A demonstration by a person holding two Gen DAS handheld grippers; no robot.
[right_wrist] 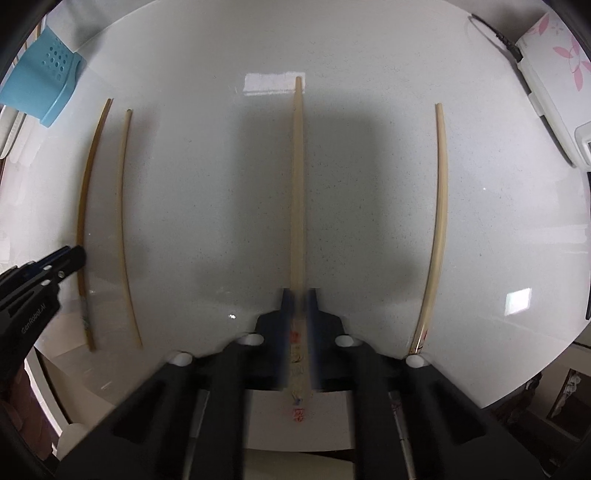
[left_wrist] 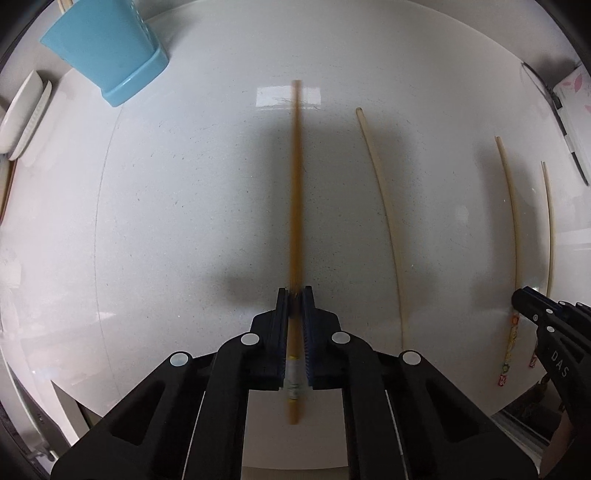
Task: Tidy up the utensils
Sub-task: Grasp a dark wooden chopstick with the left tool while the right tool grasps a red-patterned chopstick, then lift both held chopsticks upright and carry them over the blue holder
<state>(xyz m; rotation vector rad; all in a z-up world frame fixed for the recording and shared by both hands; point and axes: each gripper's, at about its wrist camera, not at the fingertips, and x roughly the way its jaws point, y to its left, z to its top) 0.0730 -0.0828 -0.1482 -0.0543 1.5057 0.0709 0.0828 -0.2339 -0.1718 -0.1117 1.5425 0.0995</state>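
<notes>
On the white counter (left_wrist: pixel 177 221) lie several chopsticks side by side. In the left wrist view my left gripper (left_wrist: pixel 295 293) is shut on an orange-brown chopstick (left_wrist: pixel 296 184) near its taped thick end. A pale chopstick (left_wrist: pixel 384 221) lies to its right. My right gripper (right_wrist: pixel 300 295) is shut on a pale chopstick (right_wrist: pixel 298 184) with a coloured pattern at its thick end. The right gripper (left_wrist: pixel 526 304) also shows at the right edge of the left wrist view, and the left gripper (right_wrist: pixel 72 258) shows at the left edge of the right wrist view. A blue utensil holder (left_wrist: pixel 107 48) stands at the far left.
One more pale chopstick (right_wrist: pixel 439 221) lies at the right. A white box with pink flowers (right_wrist: pixel 554 74) and a black cable (right_wrist: pixel 495 29) sit at the far right. White dishes (left_wrist: pixel 22 118) stand beyond the holder. The counter's front edge runs just under both grippers.
</notes>
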